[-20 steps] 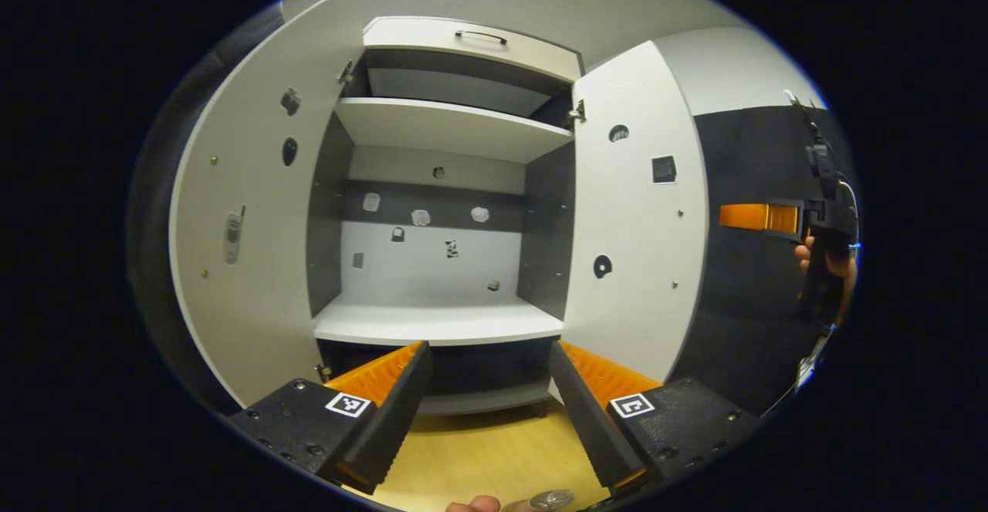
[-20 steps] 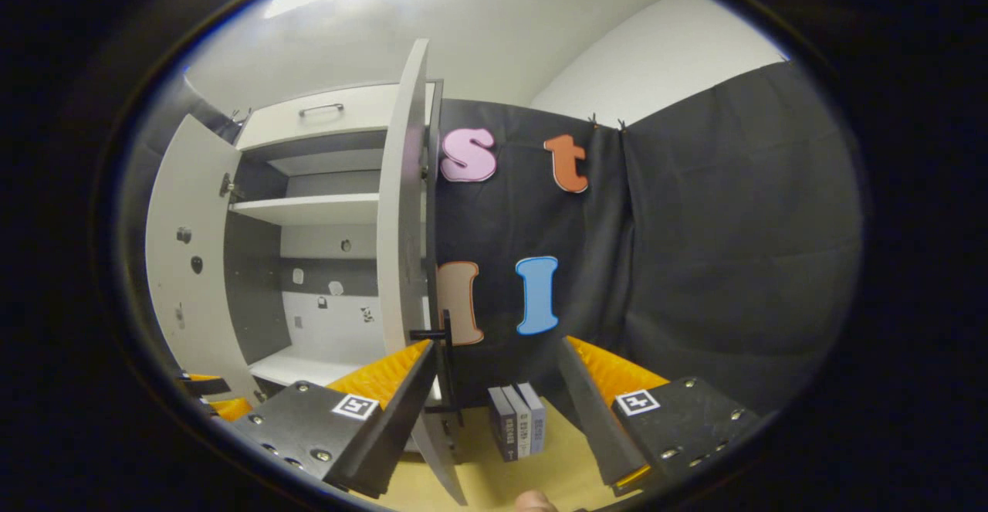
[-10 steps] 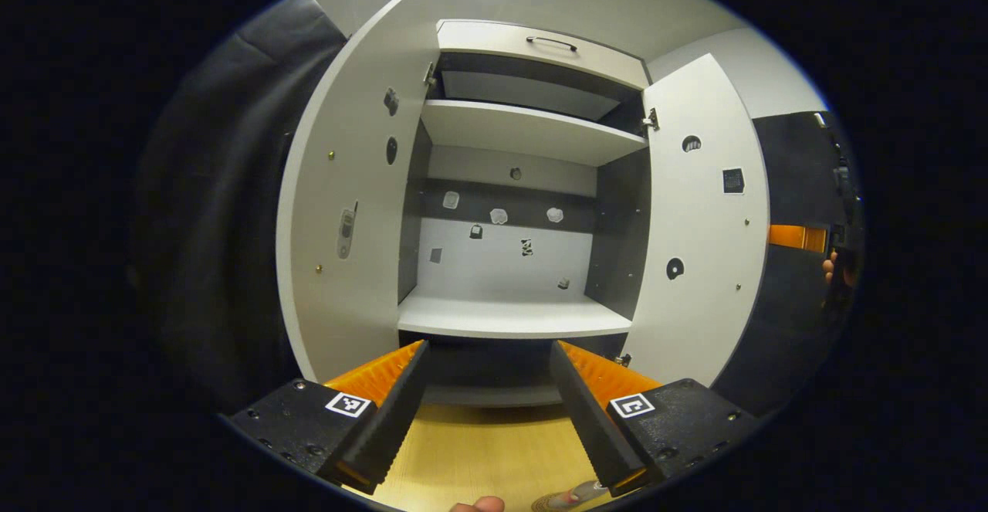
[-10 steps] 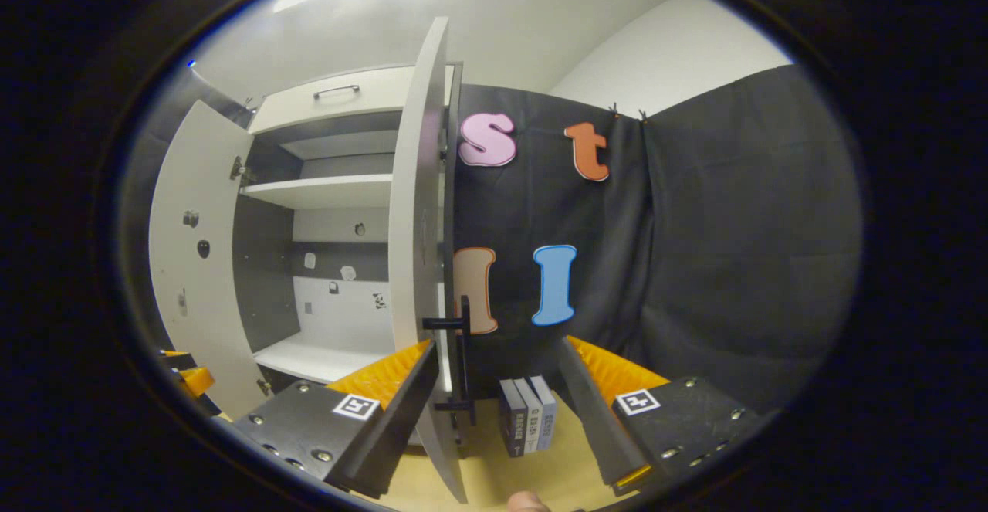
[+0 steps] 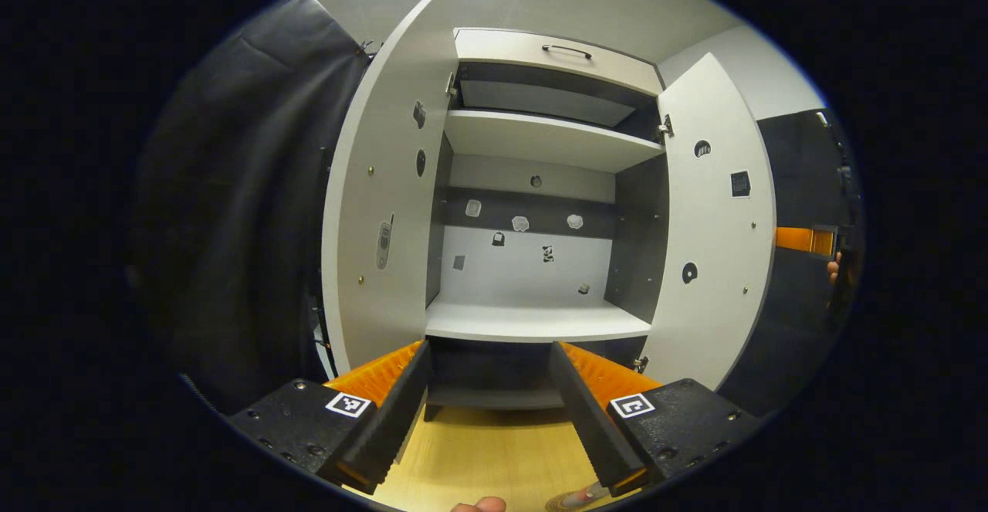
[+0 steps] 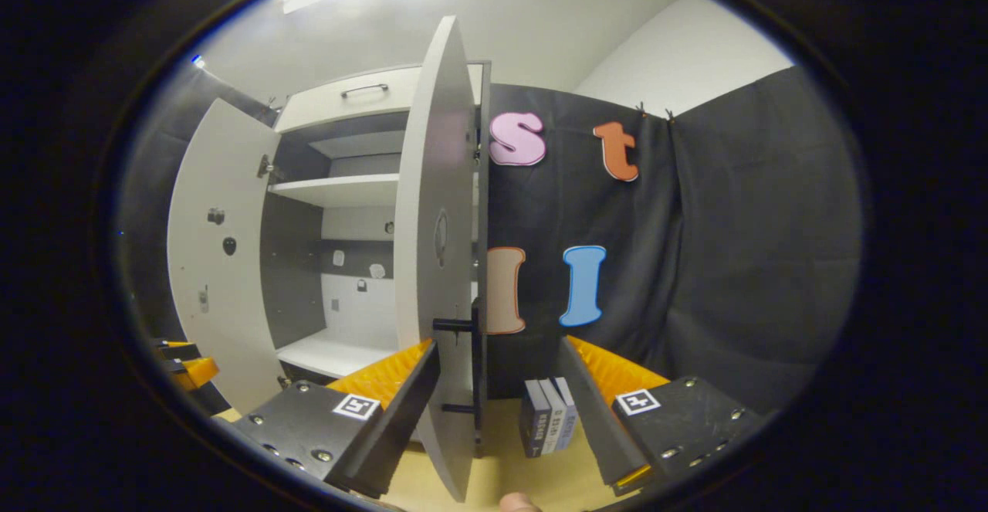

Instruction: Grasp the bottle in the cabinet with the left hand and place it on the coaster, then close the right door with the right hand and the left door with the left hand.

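The grey cabinet (image 5: 540, 188) stands with both doors swung wide, and its lower shelf (image 5: 532, 323) is bare. My left gripper (image 5: 486, 411) is open, low over the wooden tabletop (image 5: 478, 450) in front of the cabinet. A sliver of a rounded thing (image 5: 575, 499) shows at the bottom edge, too little to name. In the right gripper view the right door (image 6: 440, 265) is nearly edge-on. Its black handle (image 6: 472, 365) lies between the fingers of my open right gripper (image 6: 498, 411), nearer the left finger; I cannot tell if they touch.
The left door (image 5: 378, 218) and right door (image 5: 710, 234) flank the cabinet. Three books (image 6: 549, 415) stand on the table right of the door. A hand holds the right gripper (image 5: 806, 240) beyond the right door. The left gripper (image 6: 181, 361) shows at far left.
The cabinet has slid right in the left gripper view. In the right gripper view the door edge and handle have shifted right, further in between the fingers. Both grippers stay open.
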`<state>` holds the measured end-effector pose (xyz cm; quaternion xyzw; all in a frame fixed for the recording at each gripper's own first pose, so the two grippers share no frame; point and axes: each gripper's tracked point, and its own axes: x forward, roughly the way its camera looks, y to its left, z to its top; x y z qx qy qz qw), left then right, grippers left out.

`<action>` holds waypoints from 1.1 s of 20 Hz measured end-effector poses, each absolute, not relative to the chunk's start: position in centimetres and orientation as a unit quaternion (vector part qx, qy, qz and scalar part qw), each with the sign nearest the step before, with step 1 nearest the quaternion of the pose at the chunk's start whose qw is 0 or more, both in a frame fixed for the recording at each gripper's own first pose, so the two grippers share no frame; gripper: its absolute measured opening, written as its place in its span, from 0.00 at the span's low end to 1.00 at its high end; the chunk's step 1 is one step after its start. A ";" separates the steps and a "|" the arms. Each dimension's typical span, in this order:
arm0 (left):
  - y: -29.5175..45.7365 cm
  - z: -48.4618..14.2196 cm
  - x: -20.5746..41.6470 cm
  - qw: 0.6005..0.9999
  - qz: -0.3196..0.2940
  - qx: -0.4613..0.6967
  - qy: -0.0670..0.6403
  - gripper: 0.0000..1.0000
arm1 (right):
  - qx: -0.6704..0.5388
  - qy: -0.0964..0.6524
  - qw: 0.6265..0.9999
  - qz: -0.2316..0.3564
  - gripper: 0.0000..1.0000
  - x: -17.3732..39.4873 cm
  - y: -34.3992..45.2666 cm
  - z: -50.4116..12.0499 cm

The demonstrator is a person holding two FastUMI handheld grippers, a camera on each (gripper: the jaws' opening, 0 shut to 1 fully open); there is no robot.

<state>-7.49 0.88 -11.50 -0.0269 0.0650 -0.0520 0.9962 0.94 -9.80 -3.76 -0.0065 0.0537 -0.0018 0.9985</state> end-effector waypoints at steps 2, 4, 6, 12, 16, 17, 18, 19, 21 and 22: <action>1.3 -11.3 -7.6 0.997 -0.046 -0.023 0.064 0.97 | -0.004 0.054 0.998 0.010 0.96 1.1 -8.7 -3.8; 1.7 -11.3 -7.8 0.997 -0.041 -0.023 0.065 0.97 | -0.001 0.055 0.998 0.021 0.96 1.3 -7.8 -3.9; 2.2 -11.3 -8.0 0.997 -0.034 -0.021 0.066 0.97 | 0.001 0.055 0.998 0.030 0.96 1.4 -6.9 -4.0; 4.5 -11.7 -9.2 0.997 -0.003 -0.013 0.074 0.97 | 0.015 0.061 0.996 0.060 0.96 2.2 -5.1 -4.2; 5.8 -11.7 -9.8 0.997 0.014 -0.015 0.074 0.96 | 0.021 0.065 0.995 0.077 0.96 2.8 -2.4 -4.6; 6.0 -11.8 -9.8 0.997 0.017 -0.015 0.075 0.96 | 0.021 0.067 0.994 0.080 0.96 3.0 -1.9 -4.8; 6.3 -11.9 -9.9 0.997 0.020 -0.015 0.076 0.96 | 0.017 0.069 0.994 0.085 0.95 3.2 -1.4 -4.9; 6.6 -11.9 -10.0 0.997 0.024 -0.014 0.076 0.97 | 0.014 0.070 0.993 0.090 0.95 3.3 -0.9 -5.0; 7.0 -11.8 -10.0 0.997 0.029 -0.013 0.074 0.97 | 0.010 0.064 0.993 0.098 0.96 3.7 -0.1 -5.0; 7.2 -11.8 -10.0 0.997 0.032 -0.012 0.074 0.96 | 0.012 0.065 0.993 0.100 0.96 3.9 0.2 -5.2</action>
